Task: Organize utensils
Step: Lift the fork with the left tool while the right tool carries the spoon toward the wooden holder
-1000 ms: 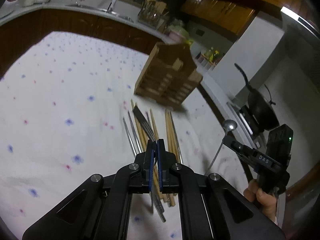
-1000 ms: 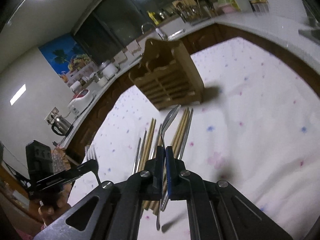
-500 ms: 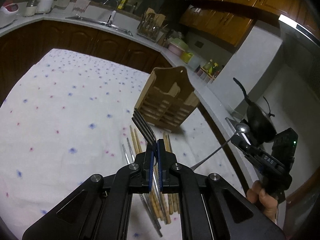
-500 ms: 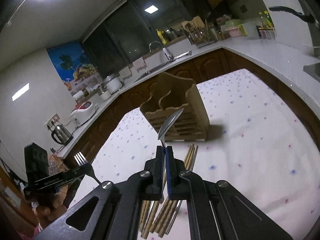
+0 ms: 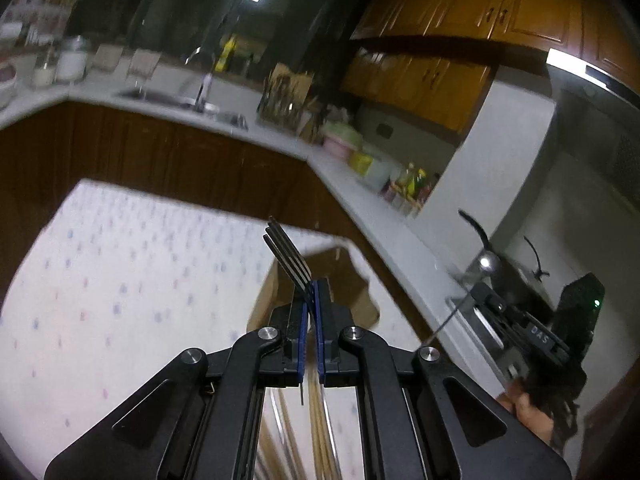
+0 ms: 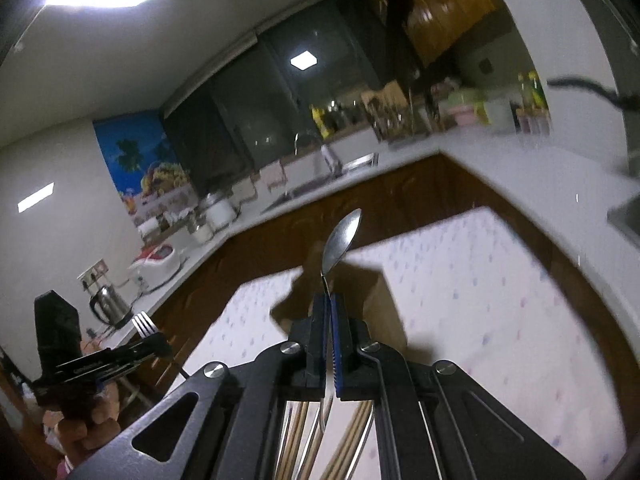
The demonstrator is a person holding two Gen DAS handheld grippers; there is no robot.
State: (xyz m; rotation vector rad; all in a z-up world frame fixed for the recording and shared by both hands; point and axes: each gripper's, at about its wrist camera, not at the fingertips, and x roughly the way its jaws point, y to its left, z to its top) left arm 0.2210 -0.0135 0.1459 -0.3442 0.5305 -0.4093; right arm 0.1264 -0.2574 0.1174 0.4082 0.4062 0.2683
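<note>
My left gripper [image 5: 311,300] is shut on a metal fork [image 5: 287,256] whose tines stick up and away, over the wooden utensil holder [image 5: 360,304] on the flowered tablecloth [image 5: 120,280]. My right gripper [image 6: 328,312] is shut on a metal spoon [image 6: 340,240], bowl raised, also above the wooden utensil holder [image 6: 380,304]. Chopsticks [image 5: 316,420] and other chopsticks and cutlery [image 6: 352,432] lie on the cloth under the grippers. The right gripper [image 5: 476,300] with the spoon shows at the right of the left wrist view; the left gripper [image 6: 154,338] with the fork shows at the left of the right wrist view.
A white counter [image 5: 280,140] with a sink [image 5: 180,100], jars and a knife block runs behind the table. A black pan [image 5: 516,276] sits at the right. A kettle [image 6: 108,304] and a rice cooker [image 6: 158,260] stand at the left. A hand [image 6: 88,440] holds the left gripper.
Both grippers have risen off the table, carrying the fork and the spoon up. The holder and the utensils on the cloth now sit lower in both views, partly behind the jaws.
</note>
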